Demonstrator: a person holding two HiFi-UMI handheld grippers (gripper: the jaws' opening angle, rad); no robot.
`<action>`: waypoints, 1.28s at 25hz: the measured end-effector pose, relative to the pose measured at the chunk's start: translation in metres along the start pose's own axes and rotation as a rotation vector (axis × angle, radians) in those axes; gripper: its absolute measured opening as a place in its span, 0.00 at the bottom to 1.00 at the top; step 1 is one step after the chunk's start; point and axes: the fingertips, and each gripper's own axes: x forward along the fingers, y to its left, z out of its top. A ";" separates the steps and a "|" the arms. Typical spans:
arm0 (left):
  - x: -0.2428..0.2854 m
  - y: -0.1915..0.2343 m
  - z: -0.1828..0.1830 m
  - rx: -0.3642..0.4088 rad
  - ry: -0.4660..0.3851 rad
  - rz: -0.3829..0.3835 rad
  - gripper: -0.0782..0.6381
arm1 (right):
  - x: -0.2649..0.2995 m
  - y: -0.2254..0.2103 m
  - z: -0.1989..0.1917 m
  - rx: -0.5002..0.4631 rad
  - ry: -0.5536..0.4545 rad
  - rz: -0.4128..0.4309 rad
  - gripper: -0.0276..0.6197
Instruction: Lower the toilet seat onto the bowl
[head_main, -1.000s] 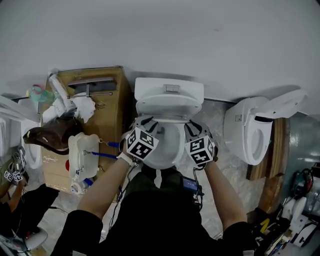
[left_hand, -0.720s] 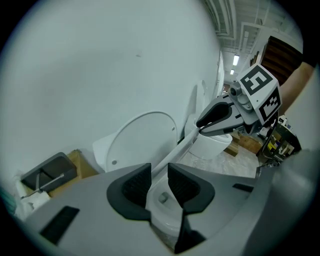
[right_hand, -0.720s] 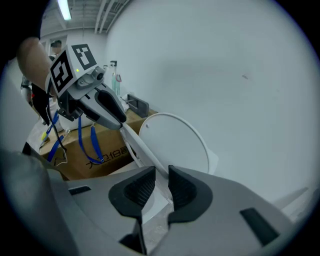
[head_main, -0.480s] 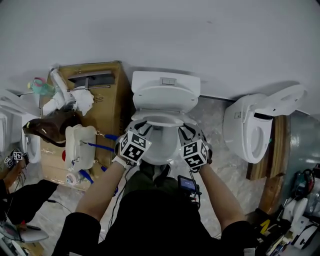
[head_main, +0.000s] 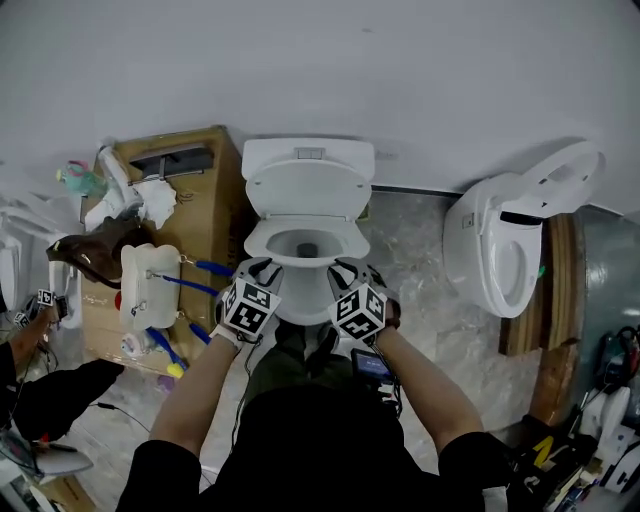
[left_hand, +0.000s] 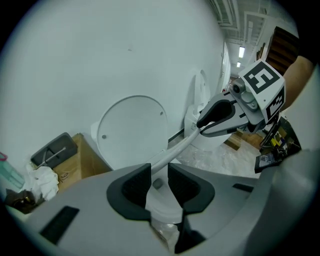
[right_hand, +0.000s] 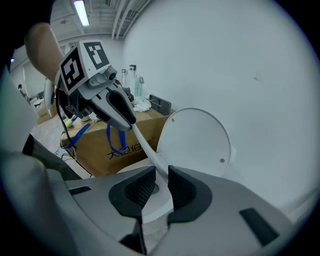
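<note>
Forearms run bare and straight out from the person's body toward 12 o'clock, elbows bent, both wrists angled down at the front of the toilet. Left hand-held gripper (left_hand: 159, 181) sits at about 7 o'clock on the bowl (head_main: 285, 240), and I can see its dark pads clamped on the thin white edge of the toilet seat (left_hand: 173, 150). Right hand-held gripper (right_hand: 159, 186) mirrors it at about 5 o'clock, pads likewise pinching the seat's rim. Both marker cubes face up at the head camera. Seat hangs between the two grips, tilted, its front held clear above the bowl's rim; I can look down into the bowl beneath it. Lid (left_hand: 132, 131) stands upright behind, leaning back toward the tank (head_main: 308, 155) at 12 o'clock. Cardboard box (head_main: 222, 200) at 9 o'clock, second toilet (head_main: 500, 250) at 3 o'clock.
</note>
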 end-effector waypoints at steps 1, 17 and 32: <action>0.000 -0.003 -0.003 0.001 0.006 0.010 0.26 | -0.001 0.003 -0.002 -0.006 -0.006 0.006 0.18; 0.001 -0.037 -0.051 0.025 0.069 0.082 0.27 | -0.007 0.049 -0.038 -0.091 -0.039 0.071 0.17; 0.008 -0.045 -0.136 -0.816 0.008 -0.132 0.27 | 0.009 0.048 -0.057 0.107 -0.044 -0.050 0.13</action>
